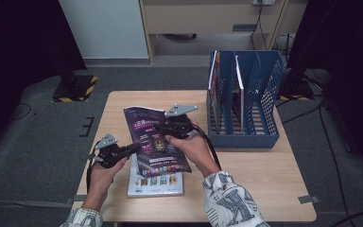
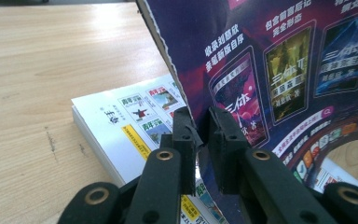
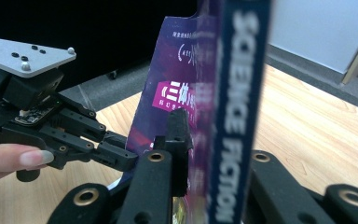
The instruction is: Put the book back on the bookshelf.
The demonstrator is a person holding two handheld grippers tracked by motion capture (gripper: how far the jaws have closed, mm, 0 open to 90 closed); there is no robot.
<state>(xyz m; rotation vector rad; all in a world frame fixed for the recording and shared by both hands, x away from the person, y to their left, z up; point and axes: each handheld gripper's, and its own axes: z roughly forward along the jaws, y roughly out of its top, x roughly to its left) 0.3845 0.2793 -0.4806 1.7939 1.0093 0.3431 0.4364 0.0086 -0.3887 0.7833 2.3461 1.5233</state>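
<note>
Two tongs hold one purple magazine [image 1: 155, 140].
We pinch it with our left tongs [image 1: 133, 148] at its left edge and our right tongs [image 1: 169, 126] at its right edge, lifted over a white magazine [image 1: 157, 184] on the desk [image 1: 255, 170].

The high view is dim, with dark corners around an evenly lit worktop [image 1: 264, 189]. Glare whitens the wood in the left gripper view; the magazine [image 3: 233, 93] spine blurs close to the right gripper view's lens.

Both grippers [image 1: 131, 150] [image 1: 163, 126] raised, fingers clamped, hands apart.
</note>
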